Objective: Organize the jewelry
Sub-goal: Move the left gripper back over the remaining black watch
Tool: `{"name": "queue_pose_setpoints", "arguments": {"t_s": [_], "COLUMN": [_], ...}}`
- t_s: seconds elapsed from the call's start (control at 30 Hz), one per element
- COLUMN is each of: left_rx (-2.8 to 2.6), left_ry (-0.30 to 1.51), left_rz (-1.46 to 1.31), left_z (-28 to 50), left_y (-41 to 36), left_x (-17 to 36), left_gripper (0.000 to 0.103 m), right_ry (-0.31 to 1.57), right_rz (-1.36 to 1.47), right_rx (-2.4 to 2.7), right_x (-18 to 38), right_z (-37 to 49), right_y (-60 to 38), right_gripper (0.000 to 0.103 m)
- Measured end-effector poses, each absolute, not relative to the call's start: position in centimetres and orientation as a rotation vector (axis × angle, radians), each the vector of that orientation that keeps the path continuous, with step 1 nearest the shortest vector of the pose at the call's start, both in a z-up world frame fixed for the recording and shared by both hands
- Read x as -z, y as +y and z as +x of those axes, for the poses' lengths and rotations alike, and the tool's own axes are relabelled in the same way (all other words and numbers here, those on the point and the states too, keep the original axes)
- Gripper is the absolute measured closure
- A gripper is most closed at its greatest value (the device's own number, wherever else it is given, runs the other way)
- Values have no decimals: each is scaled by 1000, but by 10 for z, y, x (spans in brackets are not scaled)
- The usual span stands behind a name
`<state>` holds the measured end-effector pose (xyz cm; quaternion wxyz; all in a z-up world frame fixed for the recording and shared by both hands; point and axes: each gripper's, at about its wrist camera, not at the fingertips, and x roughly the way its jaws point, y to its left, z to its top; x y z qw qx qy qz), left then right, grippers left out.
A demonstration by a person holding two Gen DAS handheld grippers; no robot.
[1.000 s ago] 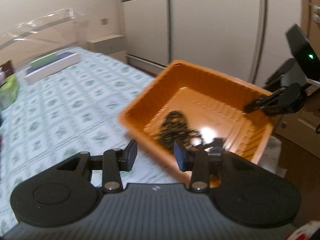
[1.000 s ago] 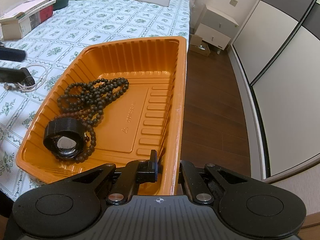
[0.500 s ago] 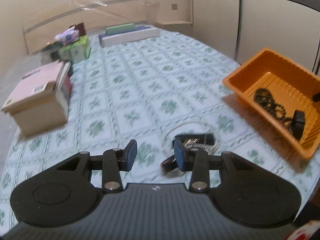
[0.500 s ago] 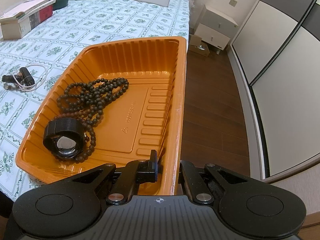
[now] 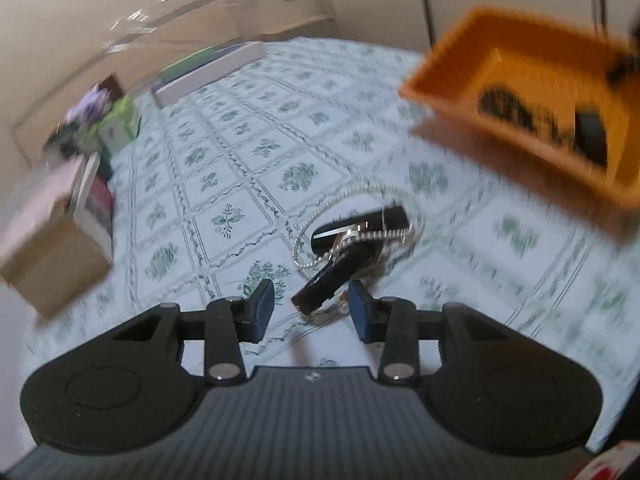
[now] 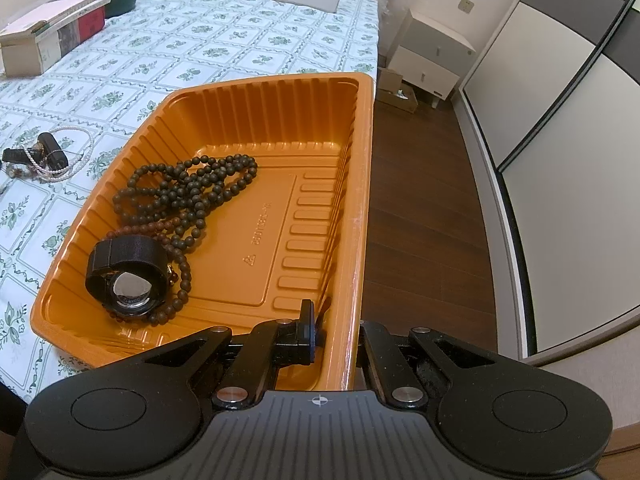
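The right hand-held gripper [image 6: 336,330] is clamped on the near right-hand wall of an orange tray [image 6: 360,184], one finger inside the tray and the other outside it, the wall pinched tight between them. The tray sits at the edge of a surface covered with a white cloth printed with green flowers [image 6: 248,40], its right side next to the dark wood floor [image 6: 420,200]. Inside the tray, a long string of dark beads [image 6: 192,192] lies coiled toward the left, and a black watch [image 6: 128,276] rests on the near end of that string, its face turned up.

The left hand-held gripper [image 5: 311,308] stands partly open with nothing between its blue pads [image 5: 262,308]. Just ahead of it on the cloth lies a small heap: a pearl necklace [image 5: 360,208] looped around and over two black oblong pieces [image 5: 360,226] that I cannot identify. The nearer black piece points into the gap between the fingers without touching them. The tray lies off to the right of this heap, apart from it. Boxes [image 6: 52,36] stand along the far left of the cloth.
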<state>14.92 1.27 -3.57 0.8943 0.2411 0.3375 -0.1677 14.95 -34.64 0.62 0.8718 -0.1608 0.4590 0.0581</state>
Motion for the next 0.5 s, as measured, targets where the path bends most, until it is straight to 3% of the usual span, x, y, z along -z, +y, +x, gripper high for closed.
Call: {"name": "queue_pose_setpoints", "arguments": {"t_s": [0.13, 0.5], "left_rx": [372, 418], "left_ry": [689, 724], "left_rz": [606, 728], "left_z": [155, 172], "left_y": [3, -4], "left_x": [45, 50], "left_gripper": [67, 85], "right_ry": [959, 960], "right_rz": [-338, -337], "right_rx": [-122, -122], "right_x": [-6, -6], "right_z": [150, 150], "right_y": [-347, -347], "right_gripper": [100, 100]}}
